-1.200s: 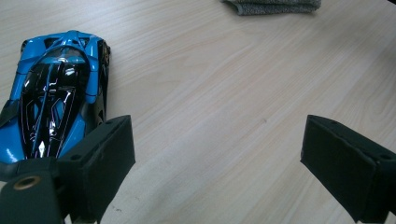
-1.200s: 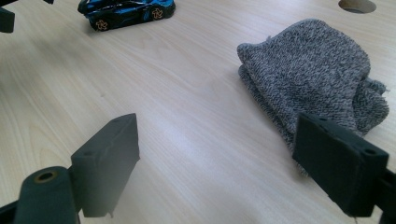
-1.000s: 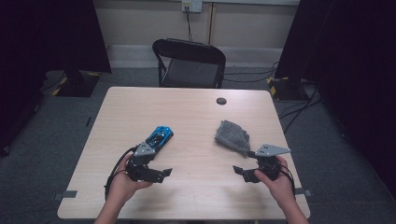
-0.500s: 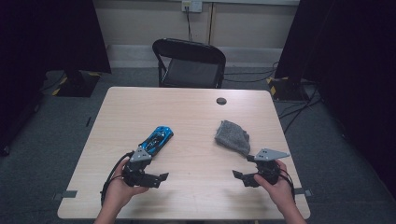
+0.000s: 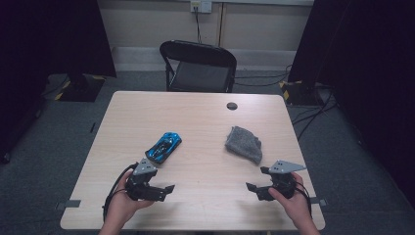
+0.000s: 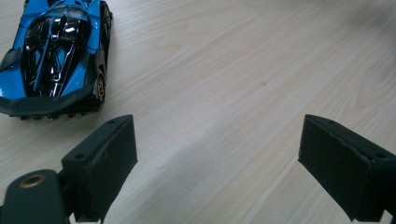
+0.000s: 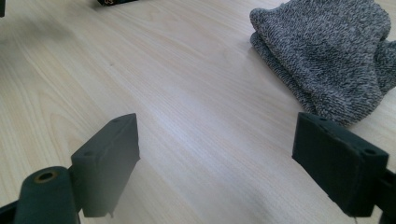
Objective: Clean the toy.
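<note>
Pale wood-grain worktop (image 5: 205, 122), two hand-held tongs at its near edge. Left tongs (image 5: 166, 189) at roughly 7 o'clock on the worktop, jaws spread wide, nothing between them, bare wood in the gap in the left gripper view (image 6: 217, 158). Blue toy car (image 5: 163, 147) lies just past them toward 12 o'clock, near but not touching; in the left gripper view the car (image 6: 53, 51) sits at 10 o'clock from the jaws, black glossy canopy, blue body, gold wheel hub. No brand or lettering readable on it.

Right tongs (image 5: 253, 188) at roughly 5 o'clock on the worktop, jaws also spread wide and holding nothing; right gripper view (image 7: 215, 158) shows bare wood between them. Grey knitted cloth (image 5: 243, 144), folded, lies at 12 o'clock from the right tongs, near but apart; in the right gripper view the cloth (image 7: 327, 51) is at 1 o'clock, its near corner just beyond the right-hand jaw. No tag or label visible.

Small dark round disc (image 5: 232, 105) at the worktop's far edge, 12 o'clock. Black folding chair (image 5: 198, 66) behind the worktop. Wall socket (image 5: 201, 6) above it, no readable markings
</note>
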A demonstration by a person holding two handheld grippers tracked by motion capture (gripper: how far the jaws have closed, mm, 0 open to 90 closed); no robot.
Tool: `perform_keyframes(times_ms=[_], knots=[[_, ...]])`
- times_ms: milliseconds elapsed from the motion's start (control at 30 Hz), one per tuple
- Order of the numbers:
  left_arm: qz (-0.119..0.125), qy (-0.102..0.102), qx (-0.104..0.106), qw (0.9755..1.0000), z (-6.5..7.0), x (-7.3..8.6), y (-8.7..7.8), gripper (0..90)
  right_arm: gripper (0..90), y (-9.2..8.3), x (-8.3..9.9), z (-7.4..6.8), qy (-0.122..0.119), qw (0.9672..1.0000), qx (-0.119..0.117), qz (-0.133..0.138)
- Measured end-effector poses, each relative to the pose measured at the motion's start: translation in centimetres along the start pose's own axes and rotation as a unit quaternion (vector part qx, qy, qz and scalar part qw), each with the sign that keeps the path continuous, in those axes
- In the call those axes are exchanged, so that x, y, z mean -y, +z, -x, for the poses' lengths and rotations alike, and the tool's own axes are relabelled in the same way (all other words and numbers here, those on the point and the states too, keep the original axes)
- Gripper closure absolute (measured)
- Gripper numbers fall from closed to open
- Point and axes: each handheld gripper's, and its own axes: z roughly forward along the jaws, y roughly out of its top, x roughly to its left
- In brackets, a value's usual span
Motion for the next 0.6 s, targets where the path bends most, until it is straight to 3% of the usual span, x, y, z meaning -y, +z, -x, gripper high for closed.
perform_keyframes(times_ms=[333,600], knots=[[0.002,-0.001,0.008,1.0,-0.1,1.2,-0.1,11.7,14.4,0.1,0.8,-0.3,-0.002,1.0,0.0,-0.005],[-0.002,0.007,0.001,1.0,-0.4,2.3,-0.1,12.9,14.4,0.4,1.5,-0.5,-0.004,0.9999,0.0,-0.011]])
